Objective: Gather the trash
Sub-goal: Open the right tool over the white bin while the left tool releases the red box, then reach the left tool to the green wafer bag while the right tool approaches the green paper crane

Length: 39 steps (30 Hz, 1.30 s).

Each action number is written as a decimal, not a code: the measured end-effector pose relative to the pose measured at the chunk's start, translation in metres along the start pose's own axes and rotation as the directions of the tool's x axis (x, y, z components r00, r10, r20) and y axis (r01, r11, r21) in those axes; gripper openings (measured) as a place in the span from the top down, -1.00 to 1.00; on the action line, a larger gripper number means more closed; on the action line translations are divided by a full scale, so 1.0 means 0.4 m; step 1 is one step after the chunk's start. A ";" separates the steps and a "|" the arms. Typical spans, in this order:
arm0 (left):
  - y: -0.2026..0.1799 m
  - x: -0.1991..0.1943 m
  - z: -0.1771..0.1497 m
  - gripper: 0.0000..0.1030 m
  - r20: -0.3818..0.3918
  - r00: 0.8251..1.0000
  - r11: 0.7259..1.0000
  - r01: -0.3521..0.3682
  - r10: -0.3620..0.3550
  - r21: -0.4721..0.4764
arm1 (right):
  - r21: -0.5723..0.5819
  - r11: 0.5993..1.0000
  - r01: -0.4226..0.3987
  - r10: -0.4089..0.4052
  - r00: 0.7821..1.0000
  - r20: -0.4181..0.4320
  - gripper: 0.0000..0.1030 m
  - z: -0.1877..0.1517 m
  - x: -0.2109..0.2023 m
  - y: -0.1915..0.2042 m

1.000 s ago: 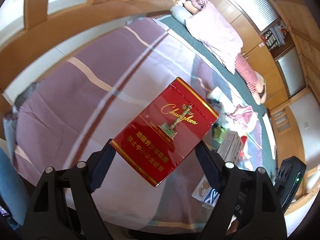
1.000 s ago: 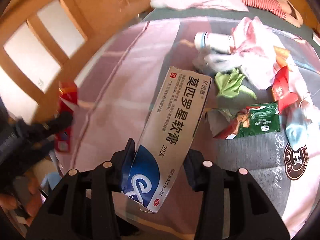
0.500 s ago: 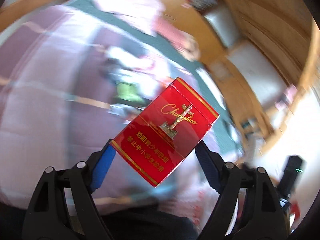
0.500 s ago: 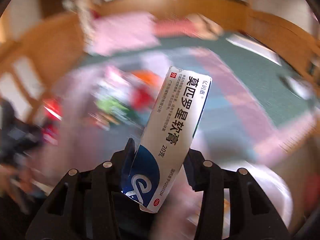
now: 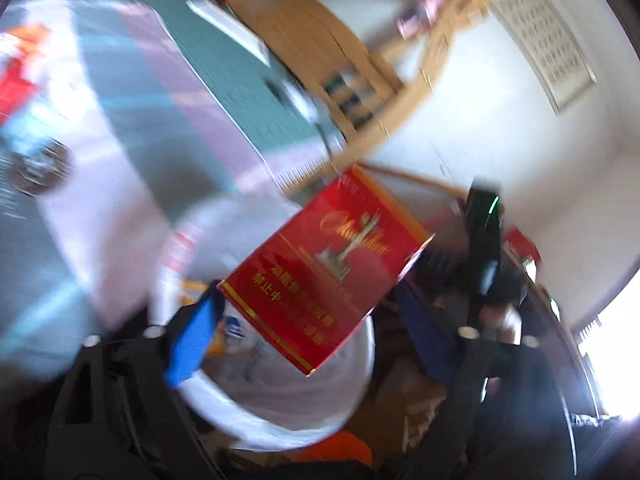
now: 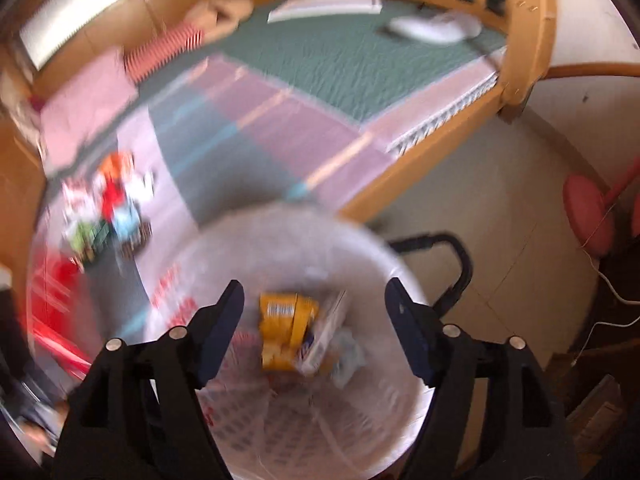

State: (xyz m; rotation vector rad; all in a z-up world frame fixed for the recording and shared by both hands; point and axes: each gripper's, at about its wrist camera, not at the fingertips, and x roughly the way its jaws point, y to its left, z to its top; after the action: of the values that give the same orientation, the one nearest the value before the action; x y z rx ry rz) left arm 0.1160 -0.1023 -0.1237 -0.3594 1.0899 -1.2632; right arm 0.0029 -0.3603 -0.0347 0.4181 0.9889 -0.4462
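The red cigarette pack [image 5: 326,268] sits tilted between the blue pads of the left gripper [image 5: 308,312], above the mouth of the white trash basket [image 5: 280,412]. The jaws have just been opening; the left pad [image 5: 192,336] looks to touch the pack's lower corner, while the right pad stands apart from its edge, so the pack is not clamped. Motion blur makes the contact hard to judge.

The right gripper [image 6: 314,312] hangs over the same white trash basket [image 6: 392,264], pointing down into it. Its jaws have just been opening and stand wide with nothing between them. In the basket, lined with a clear bag, lie a yellow packet [image 6: 286,326], a white carton [image 6: 326,330] leaning against it, and some pale crumpled wrappers.

The basket stands on a pale floor [image 6: 500,208] just beside a wooden bed frame [image 6: 440,136]. The bed carries a purple-and-grey striped sheet [image 6: 280,120] and a green quilt [image 6: 340,60]. A heap of loose trash [image 6: 108,208] — red, orange, green and blue scraps — lies on the sheet, well apart from the basket. A pink blanket [image 6: 84,112] and a striped pillow [image 6: 164,50] lie toward the head of the bed. A pink round stool [image 6: 586,216] stands on the floor by the white wall [image 5: 500,100], and a black frame [image 6: 452,264] shows behind the basket's rim.
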 end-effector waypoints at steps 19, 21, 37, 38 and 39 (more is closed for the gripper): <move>0.374 -0.731 0.034 -0.87 0.182 0.418 0.450 -0.740 0.890 -0.501 | -0.133 0.903 -0.408 0.380 0.904 -0.197 -0.46 0.034 0.253 0.728; 0.416 -0.805 -0.002 -0.87 0.159 0.408 0.417 -0.686 0.899 -0.596 | -0.027 0.902 -0.431 0.410 0.875 -0.257 -0.46 0.030 0.343 0.839; 0.474 -0.898 -0.110 -0.87 0.072 0.460 0.348 -0.550 0.885 -0.759 | -0.274 0.803 -0.529 0.362 0.798 -0.481 0.45 -0.133 0.511 1.173; 0.477 -0.901 -0.115 -0.87 0.071 0.463 0.345 -0.541 0.884 -0.767 | -0.312 0.748 -0.586 0.380 0.764 -0.522 0.42 -0.160 0.492 1.198; 0.482 -0.904 -0.121 -0.87 0.067 0.464 0.339 -0.533 0.883 -0.775 | -0.350 0.690 -0.633 0.390 0.733 -0.557 0.27 -0.184 0.472 1.222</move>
State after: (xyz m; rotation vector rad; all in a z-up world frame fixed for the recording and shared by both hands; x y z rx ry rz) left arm 0.2193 0.2971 -0.1260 -0.5842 1.0196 0.1544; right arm 0.3036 0.0541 -0.1685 0.2892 1.3203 0.4857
